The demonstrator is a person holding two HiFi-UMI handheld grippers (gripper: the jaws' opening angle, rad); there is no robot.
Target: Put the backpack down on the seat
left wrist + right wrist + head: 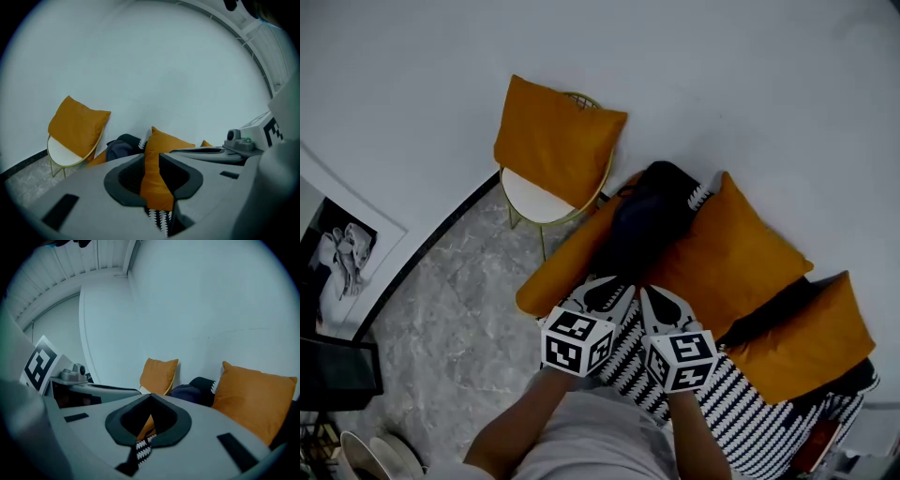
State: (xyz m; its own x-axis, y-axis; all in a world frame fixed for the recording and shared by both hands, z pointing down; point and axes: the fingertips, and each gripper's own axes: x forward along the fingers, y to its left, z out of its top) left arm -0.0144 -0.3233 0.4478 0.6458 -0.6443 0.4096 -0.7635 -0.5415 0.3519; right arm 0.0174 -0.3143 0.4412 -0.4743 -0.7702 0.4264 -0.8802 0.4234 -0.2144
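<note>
Judging backpack [652, 211] settled on far seat [741, 422] beside cushion [727, 258]; left gripper [605, 291] jaws apart, empty; right gripper [661, 305] jaws closed, empty; withdraw without dragging it.

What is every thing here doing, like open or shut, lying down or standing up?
Dark backpack: lying on the black-and-white patterned sofa, in neither gripper.
Left gripper: jaws open, empty.
Right gripper: jaws shut, empty.
Orange square cushion: propped upright on the gold wire chair.
Large orange cushion beside the backpack: leaning back, tilted.
</note>
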